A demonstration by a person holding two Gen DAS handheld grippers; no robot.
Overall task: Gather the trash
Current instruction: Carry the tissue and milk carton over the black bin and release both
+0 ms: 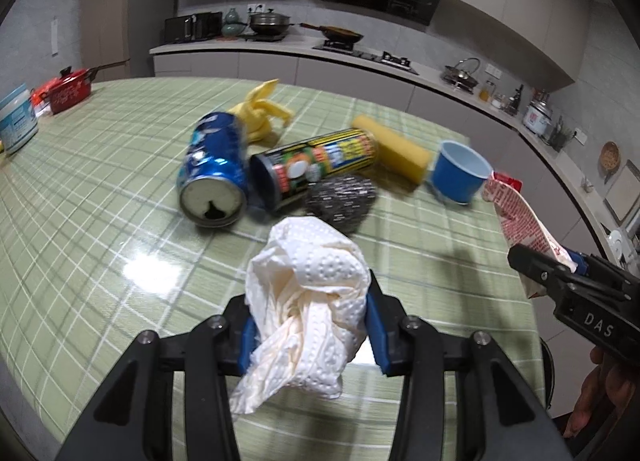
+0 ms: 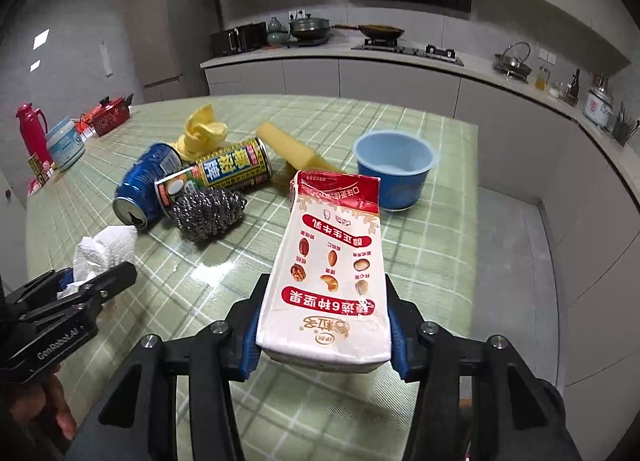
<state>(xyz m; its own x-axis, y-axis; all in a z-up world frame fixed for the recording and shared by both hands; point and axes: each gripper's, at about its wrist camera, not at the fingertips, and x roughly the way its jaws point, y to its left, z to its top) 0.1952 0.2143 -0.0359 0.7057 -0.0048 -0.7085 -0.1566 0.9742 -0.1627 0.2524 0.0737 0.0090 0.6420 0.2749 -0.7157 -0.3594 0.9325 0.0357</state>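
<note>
The table holds two drink cans, a blue can and a yellow-labelled can, one steel scourer, one yellow sponge, one yellow cloth and one blue cup.

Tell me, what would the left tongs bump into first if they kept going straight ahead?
Probably the steel scourer, just beyond the paper towel wad the left tongs hold, though depth is hard to judge.

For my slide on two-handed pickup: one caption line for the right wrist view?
Right tongs grip a milk carton above the checked table; left tongs hold crumpled tissue.
</note>
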